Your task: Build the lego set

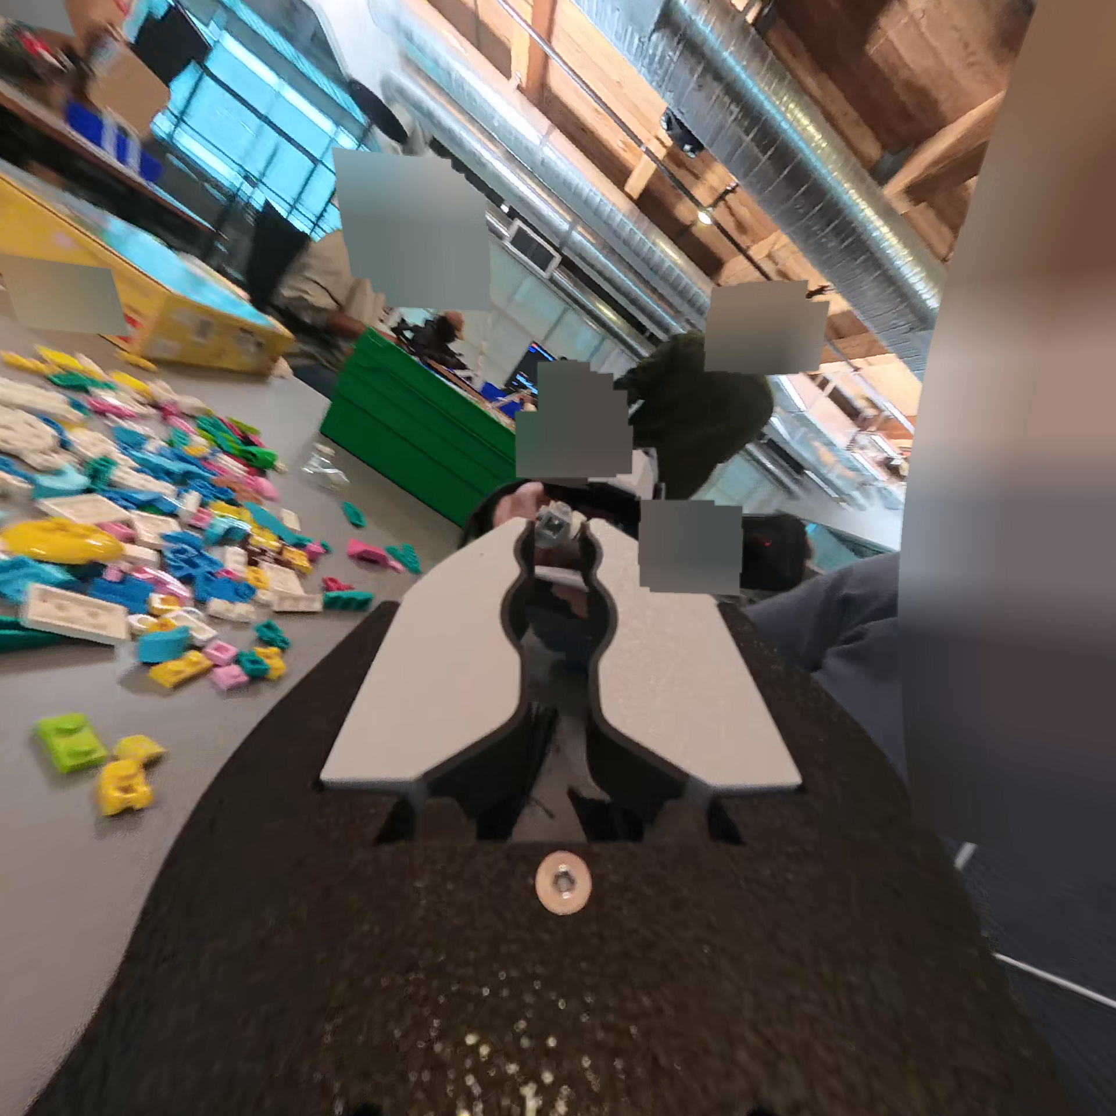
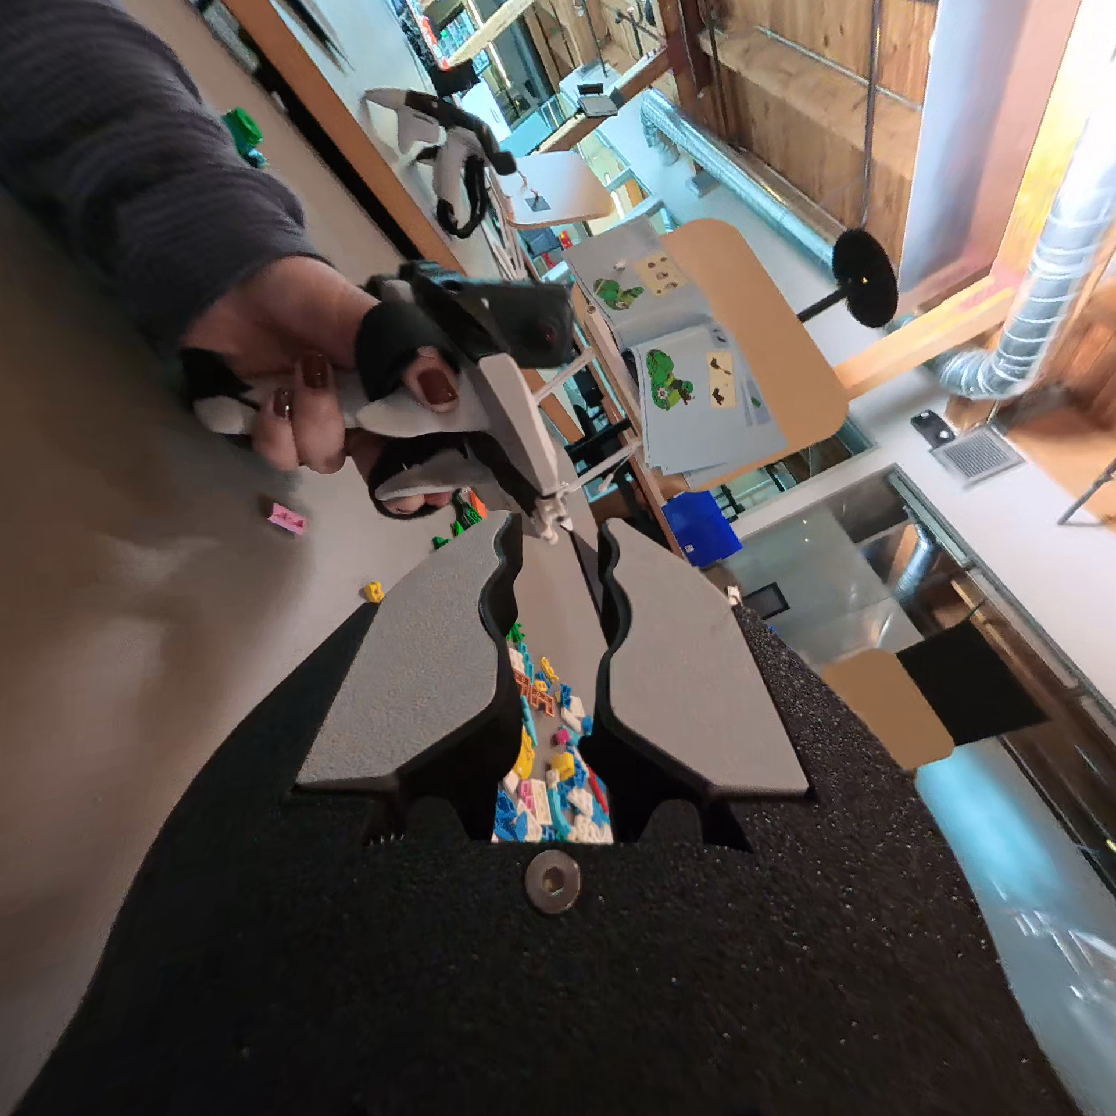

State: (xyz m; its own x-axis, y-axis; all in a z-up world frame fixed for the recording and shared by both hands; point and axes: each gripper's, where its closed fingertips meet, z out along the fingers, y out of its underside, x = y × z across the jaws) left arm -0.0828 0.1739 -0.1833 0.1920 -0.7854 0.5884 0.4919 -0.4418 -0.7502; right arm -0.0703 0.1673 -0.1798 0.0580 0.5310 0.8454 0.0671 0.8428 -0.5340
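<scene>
My left gripper point(image 1: 554, 531) is shut on a small white-grey Lego piece point(image 1: 552, 524), held up in the air off the table. In the right wrist view a hand holds this left gripper point(image 2: 546, 501), and the white piece point(image 2: 552, 520) at its tip sits just at the gap between my right fingertips. My right gripper point(image 2: 560, 528) is open, its jaws apart on either side of the piece and not closed on it. A pile of loose coloured Lego pieces point(image 1: 151, 513) lies on the grey table; part of the pile shows below the right gripper point(image 2: 549, 755).
A yellow Lego box point(image 1: 181, 290) stands at the table's far side, with a green container point(image 1: 416, 423) beyond the edge. A lime piece point(image 1: 69, 740) and a pink brick point(image 2: 287, 518) lie apart. Instruction booklets point(image 2: 694, 386) stand on a holder. People sit in the background.
</scene>
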